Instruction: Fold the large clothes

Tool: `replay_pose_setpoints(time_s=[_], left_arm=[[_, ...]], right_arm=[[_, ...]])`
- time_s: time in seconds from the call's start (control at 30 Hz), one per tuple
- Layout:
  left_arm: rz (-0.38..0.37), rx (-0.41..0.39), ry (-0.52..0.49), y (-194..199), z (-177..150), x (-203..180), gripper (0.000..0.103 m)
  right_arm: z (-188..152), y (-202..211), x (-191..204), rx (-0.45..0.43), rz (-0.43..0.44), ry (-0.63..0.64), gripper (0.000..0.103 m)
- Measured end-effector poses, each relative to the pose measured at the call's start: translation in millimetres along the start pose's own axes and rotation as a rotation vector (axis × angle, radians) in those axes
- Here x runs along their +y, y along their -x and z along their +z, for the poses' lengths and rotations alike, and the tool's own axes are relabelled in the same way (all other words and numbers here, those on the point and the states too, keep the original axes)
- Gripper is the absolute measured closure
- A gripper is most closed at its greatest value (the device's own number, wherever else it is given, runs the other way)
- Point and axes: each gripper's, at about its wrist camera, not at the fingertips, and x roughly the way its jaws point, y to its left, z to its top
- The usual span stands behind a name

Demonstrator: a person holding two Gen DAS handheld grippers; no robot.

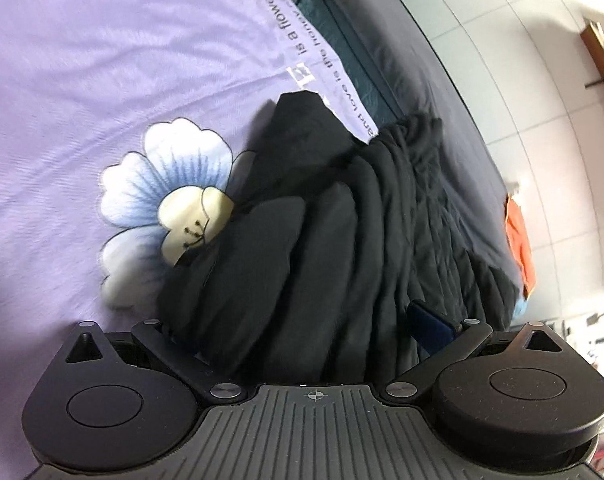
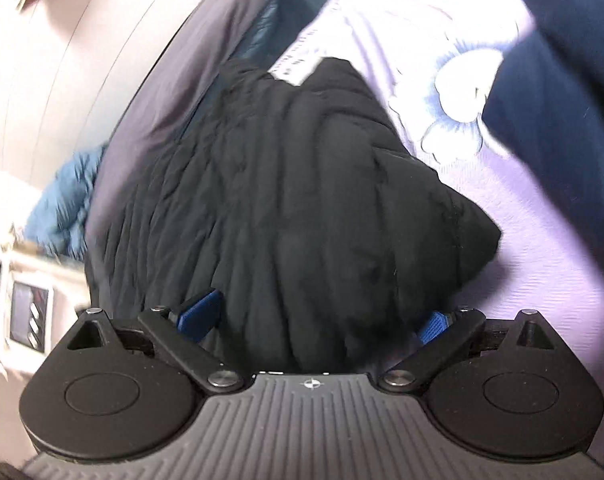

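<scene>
Holding a black quilted jacket [image 1: 302, 240] with both claws, we see it bunched on the lilac bedsheet [image 1: 82, 80], near the bed's edge where a dark quilt [image 1: 441, 80] hangs toward the tiled floor [image 1: 521, 60]. The left claw [image 1: 302, 332] is spread wide, with jacket folds filling the gap between its fingers; only the right blue pad [image 1: 429, 324] shows. The right claw [image 2: 315, 320] is likewise spread around a thick wad of jacket, both blue pads [image 2: 200, 314] touching fabric. The jacket partly covers a printed blue flower [image 1: 174, 192] on the sheet and overlaps the sheet's lettered border [image 1: 302, 40]. An orange item [image 1: 519, 236] lies at the bed's edge.
</scene>
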Motion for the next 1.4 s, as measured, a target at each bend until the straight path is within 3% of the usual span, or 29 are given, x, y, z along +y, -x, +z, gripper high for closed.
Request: replay_pose_setpoints(time_s=[0.23, 0.33, 0.43, 0.5, 0.6, 0.8, 0.97, 1.13, 1.4], left_arm=[[-0.061, -0.038, 0.087, -14, 16, 6, 0.000], [-0.055, -0.053, 0.072, -11, 15, 3, 0.000], [-0.019, -0.067, 0.065, -1, 12, 1, 0.000], [-0.031, -0.075, 0.058, 7, 9, 1, 0.000], [-0.064, -0.085, 0.016, 16, 8, -10, 0.000], [-0.177, -0.075, -0.072, 29, 8, -57, 0.004], [-0.279, -0.030, -0.211, 34, -15, -131, 0.004], [-0.425, 0.078, -0.334, 21, -68, -215, 0.003], [-0.625, 0.371, -0.512, -33, -217, -338, 0.003]], right_arm=[[5, -14, -2, -0.109, 0.009, -0.118, 0.000], [6, -14, 13, -0.111, -0.068, -0.056, 0.016], [7, -9, 30, -0.096, -0.105, -0.003, 0.039], [8, -1, 50, -0.101, -0.126, 0.085, 0.062], [5, 13, 80, -0.128, -0.148, 0.255, 0.076], [19, 55, 139, -0.222, -0.032, 0.466, 0.083], [33, 130, 173, -0.366, 0.037, 0.645, 0.084], [75, 219, 144, -0.492, -0.009, 0.610, 0.084], [125, 378, 5, -0.702, -0.204, 0.394, 0.084]])
